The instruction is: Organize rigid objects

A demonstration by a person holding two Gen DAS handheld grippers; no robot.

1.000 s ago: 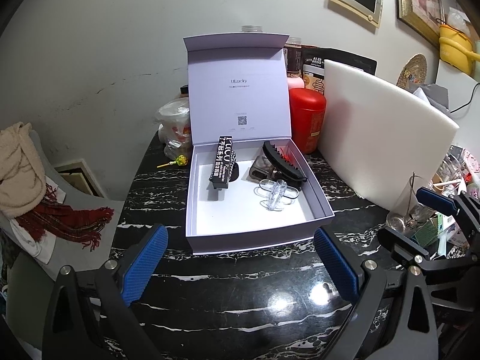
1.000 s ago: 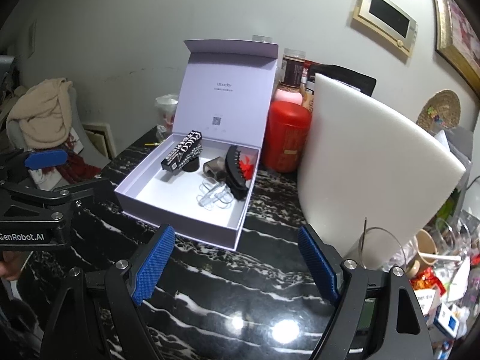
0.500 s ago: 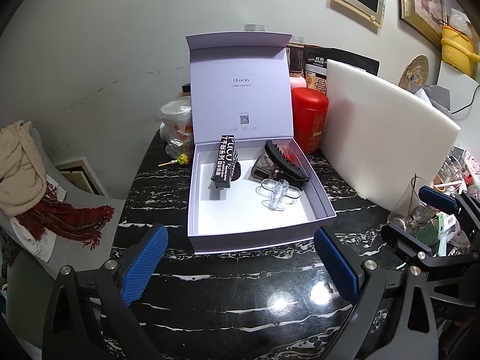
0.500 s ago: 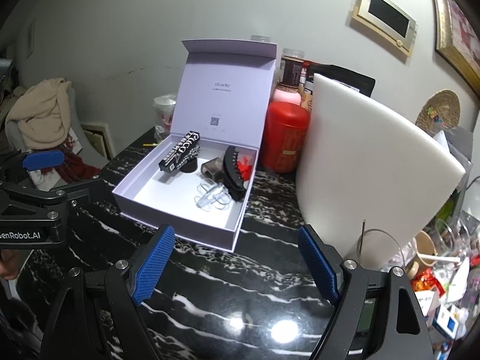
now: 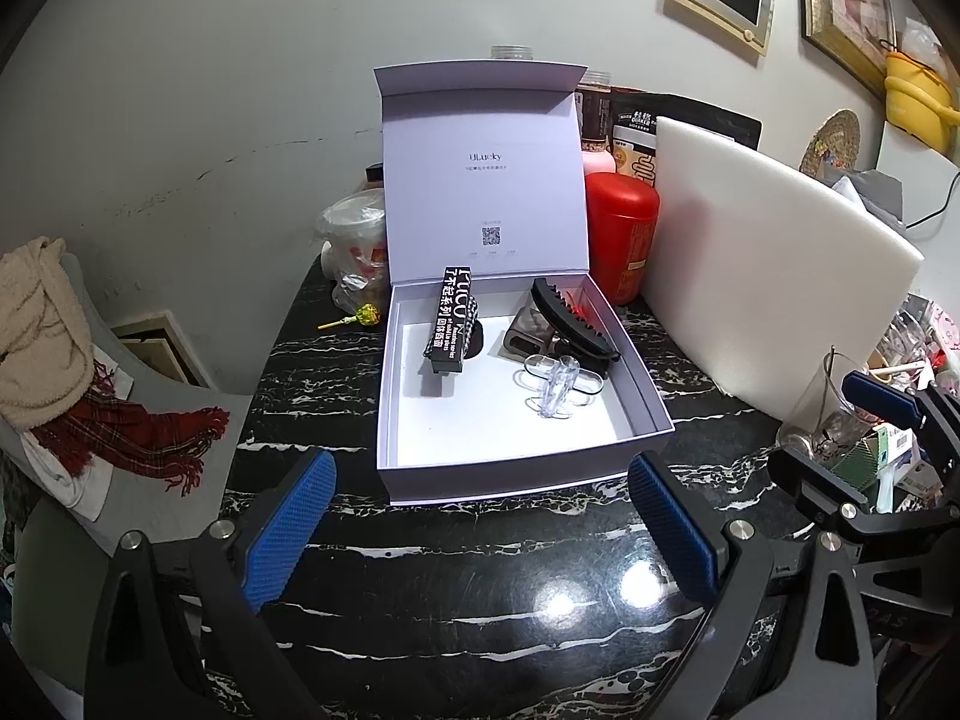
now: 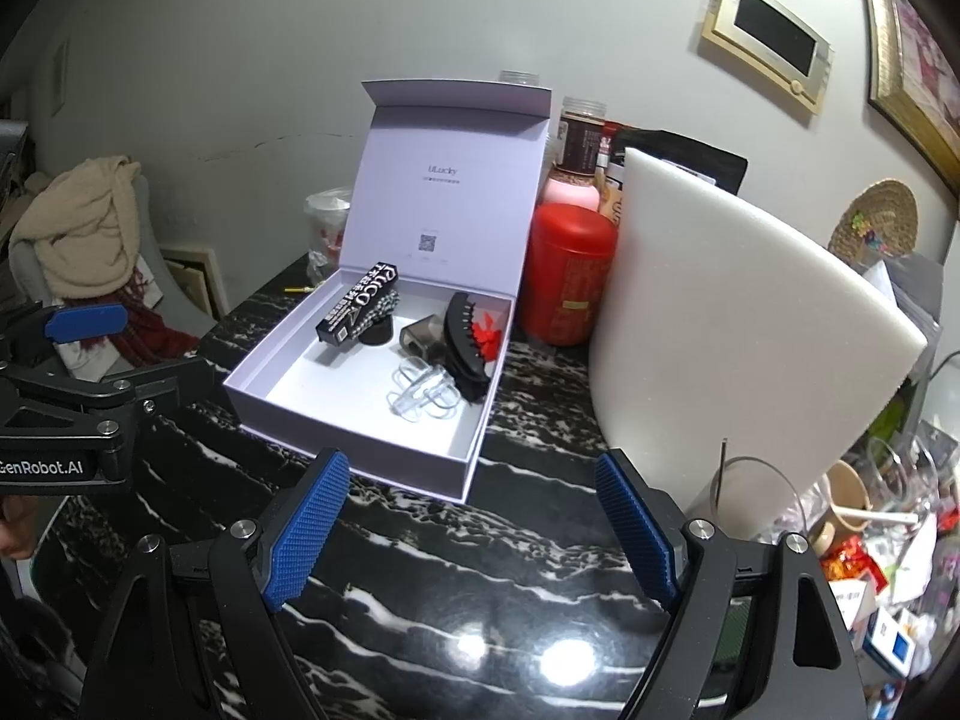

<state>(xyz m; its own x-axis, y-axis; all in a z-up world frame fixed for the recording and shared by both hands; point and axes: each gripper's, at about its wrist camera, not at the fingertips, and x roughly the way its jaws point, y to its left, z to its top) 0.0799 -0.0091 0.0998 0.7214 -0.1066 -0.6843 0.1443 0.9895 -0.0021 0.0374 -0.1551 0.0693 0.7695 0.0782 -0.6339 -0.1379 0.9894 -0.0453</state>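
Both tools hang over the near edge of the black marble-veined worktop [image 5: 468, 576], and neither has anything in it: the left hand-held gripper [image 5: 480, 516] is spread wide with its blue ribbed pads [image 5: 288, 525] well apart, and the right hand-held gripper [image 6: 474, 531] is just as released, its blue pads [image 6: 306, 531] framing bare stone. Ahead of them sits the pale lilac gift box [image 5: 510, 480], its hinged lid [image 5: 483, 180] standing upright at the back. Inside, toward the rear, a long black carton with white lettering [image 5: 451, 321] lies propped at a tilt on a dark round object I can't make out. To its right a black claw hair clip [image 5: 573, 321] rests along the box's right wall over a smoky translucent case [image 5: 528, 333], with something red showing behind it in the right wrist view. In front of those lies a clear plastic clip [image 5: 558, 387] on the white floor of the box; the front half of the box floor is bare. Just right of the box stands a red canister [image 5: 621, 234], and beside that a white foam board [image 5: 774, 276] leans upright. A yellow lollipop [image 5: 360, 317] lies on the worktop to the box's left, near a bagged cup [image 5: 357, 246]. A cream garment and red fringed scarf [image 5: 120, 426] drape over a grey chair at far left.
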